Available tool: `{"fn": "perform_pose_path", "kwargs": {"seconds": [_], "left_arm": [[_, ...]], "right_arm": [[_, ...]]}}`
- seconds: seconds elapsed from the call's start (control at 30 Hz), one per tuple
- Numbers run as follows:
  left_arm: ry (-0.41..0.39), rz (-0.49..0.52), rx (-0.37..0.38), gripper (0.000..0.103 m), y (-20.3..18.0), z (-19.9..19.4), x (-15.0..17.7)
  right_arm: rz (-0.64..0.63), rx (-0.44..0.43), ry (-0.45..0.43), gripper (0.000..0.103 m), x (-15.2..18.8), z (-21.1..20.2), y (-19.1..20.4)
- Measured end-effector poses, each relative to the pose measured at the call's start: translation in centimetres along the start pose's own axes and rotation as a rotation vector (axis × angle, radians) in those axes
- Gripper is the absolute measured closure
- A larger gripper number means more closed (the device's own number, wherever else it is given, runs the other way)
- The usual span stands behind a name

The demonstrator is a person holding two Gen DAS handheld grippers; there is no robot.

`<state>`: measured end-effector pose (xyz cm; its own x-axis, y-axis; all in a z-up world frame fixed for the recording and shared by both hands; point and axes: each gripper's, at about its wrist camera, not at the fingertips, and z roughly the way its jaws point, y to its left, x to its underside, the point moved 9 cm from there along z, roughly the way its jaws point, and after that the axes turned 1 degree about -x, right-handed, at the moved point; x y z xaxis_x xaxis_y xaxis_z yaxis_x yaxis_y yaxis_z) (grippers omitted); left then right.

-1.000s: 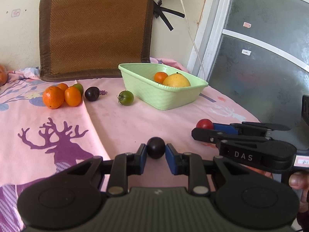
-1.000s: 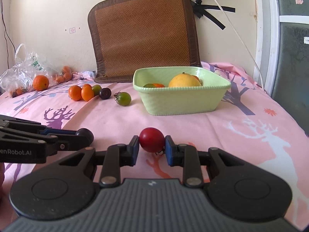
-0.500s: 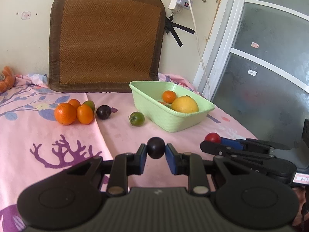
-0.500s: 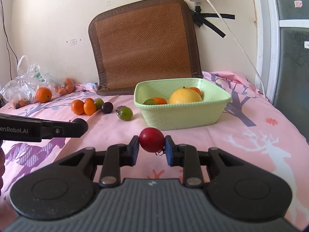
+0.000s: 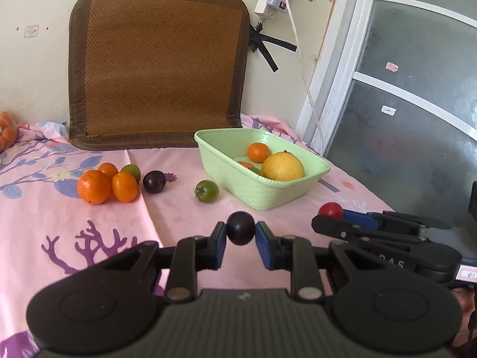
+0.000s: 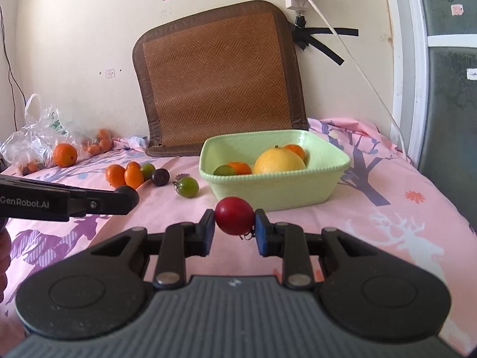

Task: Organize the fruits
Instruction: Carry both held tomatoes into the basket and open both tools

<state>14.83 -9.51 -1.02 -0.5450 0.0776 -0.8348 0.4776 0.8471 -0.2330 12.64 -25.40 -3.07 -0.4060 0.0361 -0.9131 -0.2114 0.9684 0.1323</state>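
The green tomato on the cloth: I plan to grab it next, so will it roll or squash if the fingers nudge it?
The green tomato looks round and sits free on the flat cloth, so a nudge would probably roll it. Its skin looks smooth and glossy, so it may slip. The green colour suggests it is firm, though that is unsure.

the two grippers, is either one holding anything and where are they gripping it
Left gripper: a small round dark purple fruit, pinched across its middle by the blue-padded fingers. Right gripper: a round red tomato, clamped at its sides.
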Motion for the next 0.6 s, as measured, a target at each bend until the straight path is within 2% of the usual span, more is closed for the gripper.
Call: {"fn": "perform_pose_path", "kwargs": {"seconds": [0.37,0.6], "left_arm": [[-0.048,0.062,0.016,0.081,-0.9,3.4,-5.5],[-0.004,0.058,0.05,0.08,-0.6,8.7,-8.3]], "right_arm": [[-0.025,0.037,-0.097,0.072,-4.4,2.3,-2.2],[-0.059,0.064,-0.081,0.072,-5.7,6.7,-3.6]]}}
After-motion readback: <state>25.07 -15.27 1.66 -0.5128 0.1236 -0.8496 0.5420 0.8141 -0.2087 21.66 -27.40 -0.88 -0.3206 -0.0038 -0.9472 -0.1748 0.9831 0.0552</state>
